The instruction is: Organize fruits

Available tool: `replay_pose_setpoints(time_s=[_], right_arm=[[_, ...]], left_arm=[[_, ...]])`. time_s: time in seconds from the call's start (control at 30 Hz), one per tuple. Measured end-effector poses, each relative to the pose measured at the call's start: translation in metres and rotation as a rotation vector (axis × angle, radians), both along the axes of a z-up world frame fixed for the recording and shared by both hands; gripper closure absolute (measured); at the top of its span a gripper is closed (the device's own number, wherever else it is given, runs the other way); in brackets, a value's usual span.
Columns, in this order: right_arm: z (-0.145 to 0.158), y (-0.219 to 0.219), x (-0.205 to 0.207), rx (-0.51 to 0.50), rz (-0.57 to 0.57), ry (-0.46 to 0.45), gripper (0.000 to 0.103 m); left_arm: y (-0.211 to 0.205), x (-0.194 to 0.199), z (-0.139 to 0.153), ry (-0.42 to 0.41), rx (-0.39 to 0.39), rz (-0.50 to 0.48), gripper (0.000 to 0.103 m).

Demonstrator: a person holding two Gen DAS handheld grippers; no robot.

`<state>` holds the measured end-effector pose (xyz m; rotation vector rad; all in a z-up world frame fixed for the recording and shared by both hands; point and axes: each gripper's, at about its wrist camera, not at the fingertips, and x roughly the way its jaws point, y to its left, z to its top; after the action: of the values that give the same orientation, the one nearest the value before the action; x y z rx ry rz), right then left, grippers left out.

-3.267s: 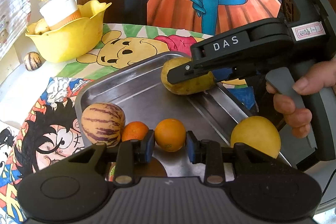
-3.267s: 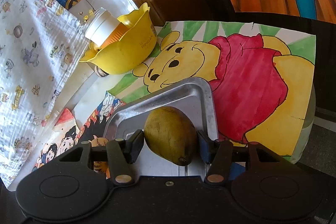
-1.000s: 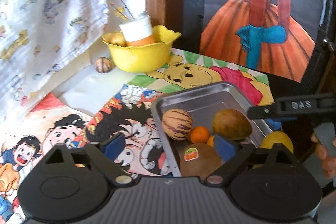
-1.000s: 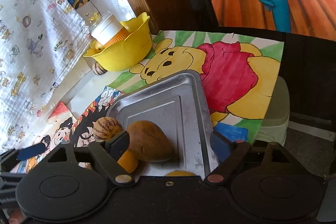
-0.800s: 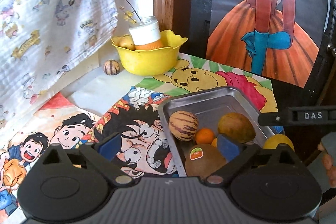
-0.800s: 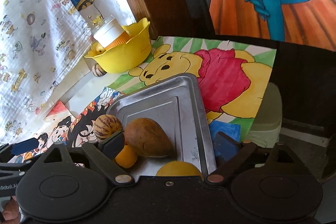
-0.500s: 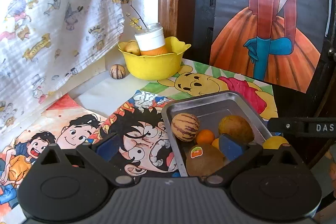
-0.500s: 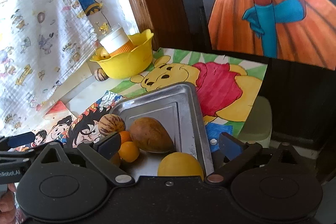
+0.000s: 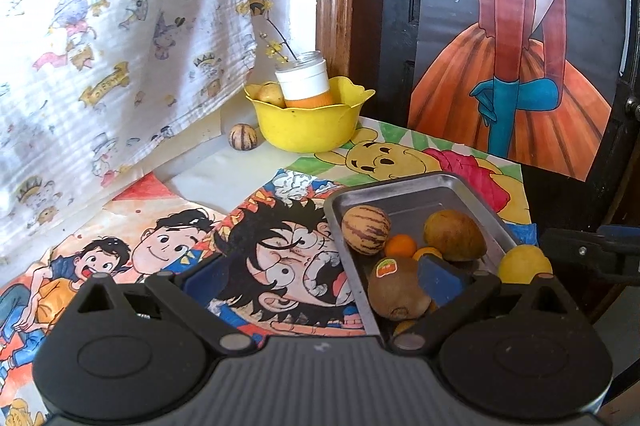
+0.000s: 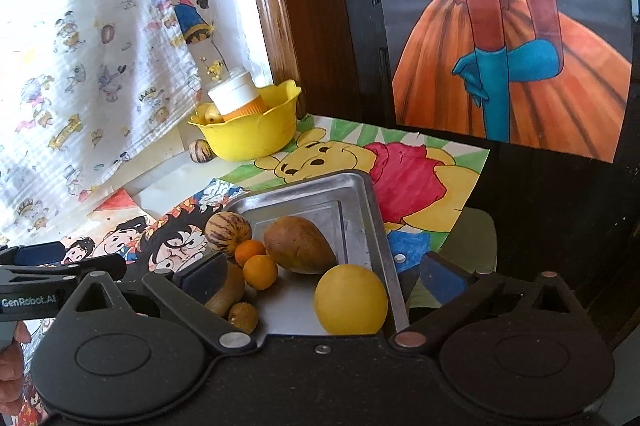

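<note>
With both the left gripper (image 9: 320, 282) and right gripper (image 10: 324, 276) spread wide and empty, the round yellow fruit (image 10: 351, 299) at the shallow metal tray's (image 10: 374, 222) near-right rim could roll out if bumped.

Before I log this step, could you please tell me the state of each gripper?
Left gripper: open, holding nothing.
Right gripper: jaws have just been opening, now wide, nothing between them.
</note>
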<state>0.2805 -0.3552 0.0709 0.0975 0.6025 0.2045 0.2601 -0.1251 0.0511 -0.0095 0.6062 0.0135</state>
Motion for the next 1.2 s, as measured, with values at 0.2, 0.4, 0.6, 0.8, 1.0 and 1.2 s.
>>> replay_pose_setpoints(time_s=[0.2, 0.4, 0.6, 0.8, 1.0, 1.2], right_arm=[[0.000, 0.004, -0.022, 0.003, -0.013, -0.034, 0.001], [0.000, 0.012, -0.045, -0.013, -0.030, -0.082, 0.001], [0.000, 0.022, -0.065, -0.015, -0.033, -0.126, 0.001], [-0.004, 0.034, -0.082, -0.017, -0.043, -0.160, 0.001], [-0.008, 0.045, -0.096, -0.039, -0.062, -0.198, 0.001], [-0.013, 0.060, -0.114, -0.097, -0.086, -0.240, 0.001]], left_arm=[[0.004, -0.013, 0.001, -0.021, 0.011, 0.005, 0.000], [0.009, -0.027, 0.003, -0.035, 0.017, 0.003, 0.000], [0.014, -0.042, 0.002, -0.053, 0.042, 0.005, 0.000], [0.020, -0.053, -0.001, -0.073, 0.042, 0.019, 0.000], [0.024, -0.063, -0.006, -0.088, 0.058, 0.019, 0.000], [0.033, -0.073, -0.009, -0.102, 0.058, 0.025, 0.000]])
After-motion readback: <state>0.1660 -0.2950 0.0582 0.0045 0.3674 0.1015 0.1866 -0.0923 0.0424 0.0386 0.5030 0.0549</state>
